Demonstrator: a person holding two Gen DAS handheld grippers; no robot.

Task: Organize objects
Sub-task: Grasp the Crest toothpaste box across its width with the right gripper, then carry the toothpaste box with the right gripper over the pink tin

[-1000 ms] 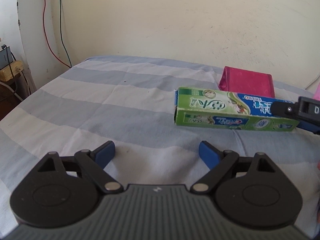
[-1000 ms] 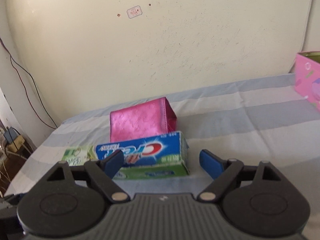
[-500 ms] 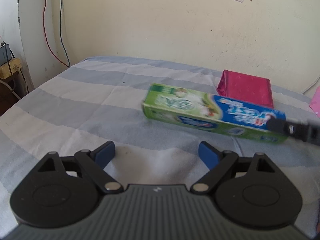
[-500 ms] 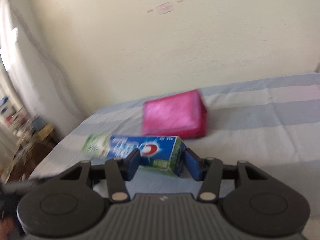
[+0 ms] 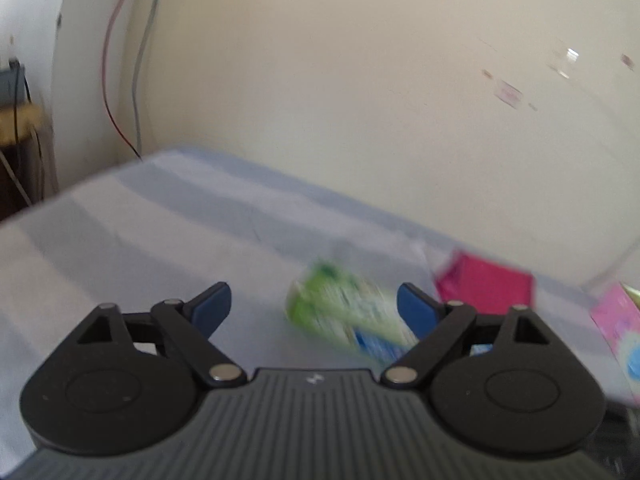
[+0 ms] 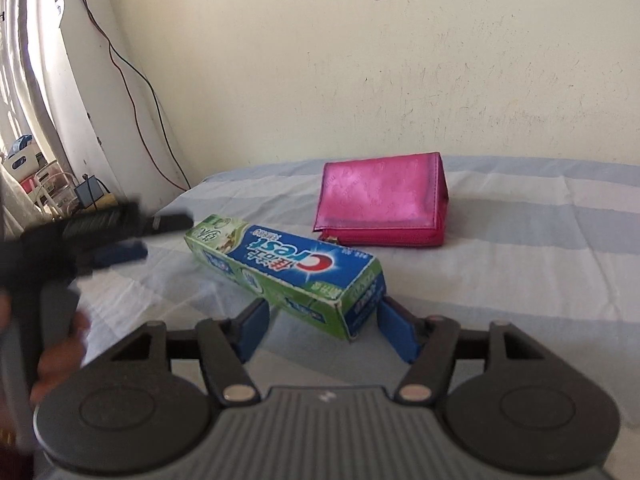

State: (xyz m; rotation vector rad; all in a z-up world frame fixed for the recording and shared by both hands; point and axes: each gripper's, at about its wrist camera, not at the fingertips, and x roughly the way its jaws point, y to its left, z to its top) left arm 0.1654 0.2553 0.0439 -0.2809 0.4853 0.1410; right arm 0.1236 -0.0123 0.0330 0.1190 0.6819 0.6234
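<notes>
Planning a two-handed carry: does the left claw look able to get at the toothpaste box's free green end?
Probably yes. The left claw is open and close to the toothpaste box, with nothing between them. The right claw grips only the opposite end, and the pink pouch sits behind, apart.

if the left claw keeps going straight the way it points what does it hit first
Most likely the toothpaste box: its green end sits between the open left claw fingers, just ahead. The view is blurred, so depth is uncertain. The pink pouch lies beyond, off to the right.
</notes>
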